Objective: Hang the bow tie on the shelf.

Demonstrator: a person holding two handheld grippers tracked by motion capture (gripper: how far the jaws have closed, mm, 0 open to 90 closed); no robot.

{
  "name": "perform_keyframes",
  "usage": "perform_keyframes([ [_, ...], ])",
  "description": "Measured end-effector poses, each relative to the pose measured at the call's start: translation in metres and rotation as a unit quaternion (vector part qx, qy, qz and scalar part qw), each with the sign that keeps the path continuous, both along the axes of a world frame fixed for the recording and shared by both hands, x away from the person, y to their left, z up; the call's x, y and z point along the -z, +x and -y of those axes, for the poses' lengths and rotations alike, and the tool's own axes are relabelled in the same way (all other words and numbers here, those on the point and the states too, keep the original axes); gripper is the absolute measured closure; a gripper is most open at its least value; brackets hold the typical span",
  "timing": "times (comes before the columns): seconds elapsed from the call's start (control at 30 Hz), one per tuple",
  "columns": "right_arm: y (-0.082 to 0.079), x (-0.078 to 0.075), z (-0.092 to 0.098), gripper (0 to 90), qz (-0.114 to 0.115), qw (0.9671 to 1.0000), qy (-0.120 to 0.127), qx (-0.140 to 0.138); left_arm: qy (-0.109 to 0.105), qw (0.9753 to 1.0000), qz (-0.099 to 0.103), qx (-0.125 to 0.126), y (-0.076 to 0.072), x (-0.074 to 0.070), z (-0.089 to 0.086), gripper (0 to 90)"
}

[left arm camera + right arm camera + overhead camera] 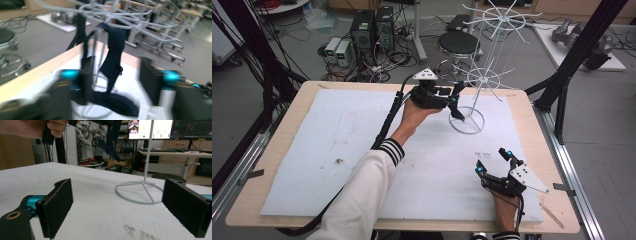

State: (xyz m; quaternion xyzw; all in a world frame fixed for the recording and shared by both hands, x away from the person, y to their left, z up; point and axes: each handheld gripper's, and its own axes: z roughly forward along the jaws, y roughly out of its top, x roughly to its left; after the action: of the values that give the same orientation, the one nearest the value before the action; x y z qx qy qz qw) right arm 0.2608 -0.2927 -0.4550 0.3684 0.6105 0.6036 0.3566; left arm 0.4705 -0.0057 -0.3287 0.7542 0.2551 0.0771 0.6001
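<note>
**Q:** Where the dark sock (112,65) is seen draped over a lower arm of the white wire rack (484,80), which step is judged to be in hand?

**A:** A hanging step is indicated. The left gripper (455,98) is held up at the rack, at the far middle of the white foam sheet (322,150). In the left gripper view its jaws are spread, with the sock hanging between them, its toe trailing down to the rack's ring base (467,121). No grip on the fabric is shown. The right gripper (495,162) is rested near the front edge, jaws apart and empty.

**Q:** What is called for next?

**A:** Either a straight withdrawal, so the sock is not dragged off, or a fresh pinch, if lifting it off is intended.

**Q:** What is hard to make out?

**A:** The left gripper view is motion-blurred, so contact between pads and sock cannot be settled. The hooking point is lost among the wire arms.
</note>
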Motion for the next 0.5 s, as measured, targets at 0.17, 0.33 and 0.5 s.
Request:
perform_keyframes([
  [0.17, 0.000, 0.000, 0.000, 9.2, 0.001, 1.0000, -0.001, 0.001, 0.007, 0.9997, 0.020, -0.015, -0.007, 0.007, -0.017, 17.5],
  [0.33, 0.000, 0.000, 0.000, 9.2, 0.001, 1.0000, 0.000, 0.001, 0.002, 0.9989, 0.042, -0.018, -0.023, 0.014, -0.050, 16.5],
  [0.5, 0.001, 0.000, 0.000, 9.2, 0.002, 1.0000, -0.004, 0.002, 0.008, 0.9971, 0.063, -0.042, -0.048, 0.020, -0.106, 16.5],
])
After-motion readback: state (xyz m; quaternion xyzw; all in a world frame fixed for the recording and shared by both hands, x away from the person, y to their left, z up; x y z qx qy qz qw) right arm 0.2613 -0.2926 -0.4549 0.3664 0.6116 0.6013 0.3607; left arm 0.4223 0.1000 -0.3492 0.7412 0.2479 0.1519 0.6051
